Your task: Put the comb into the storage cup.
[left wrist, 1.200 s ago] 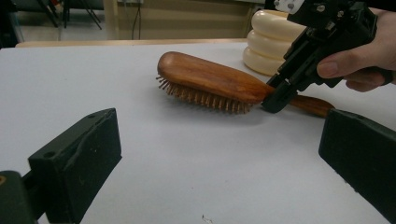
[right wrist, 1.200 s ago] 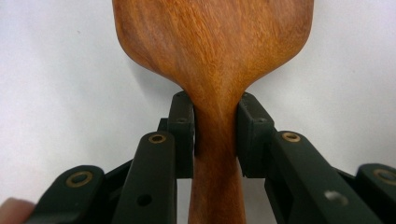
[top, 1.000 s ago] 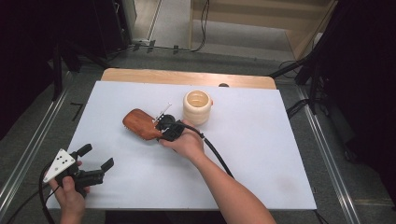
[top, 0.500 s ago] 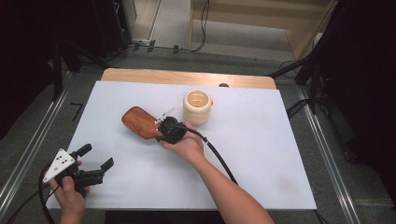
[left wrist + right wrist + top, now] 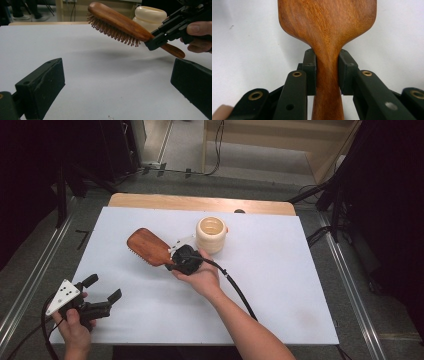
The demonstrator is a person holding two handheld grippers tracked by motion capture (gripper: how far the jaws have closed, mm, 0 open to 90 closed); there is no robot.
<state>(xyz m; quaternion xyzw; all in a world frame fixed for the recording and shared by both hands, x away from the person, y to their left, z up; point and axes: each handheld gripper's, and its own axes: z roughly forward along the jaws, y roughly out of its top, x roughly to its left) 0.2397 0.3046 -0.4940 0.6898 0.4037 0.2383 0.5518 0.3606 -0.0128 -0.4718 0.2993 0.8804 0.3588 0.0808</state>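
Mid-desk, right gripper (image 5: 176, 256) clenched on wooden hairbrush (image 5: 147, 247) neck; brush now lifted clear of white sheet (image 5: 280, 285), shifted slightly left, beside cream cup (image 5: 211, 234). Pickup looks done. Left gripper (image 5: 100, 292) gaping, idle at near-left corner.

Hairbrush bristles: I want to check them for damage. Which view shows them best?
The left gripper view: the hairbrush is seen side-on, its bristles pointing down. The high view shows a thin edge of them; the right gripper view shows its wooden back.
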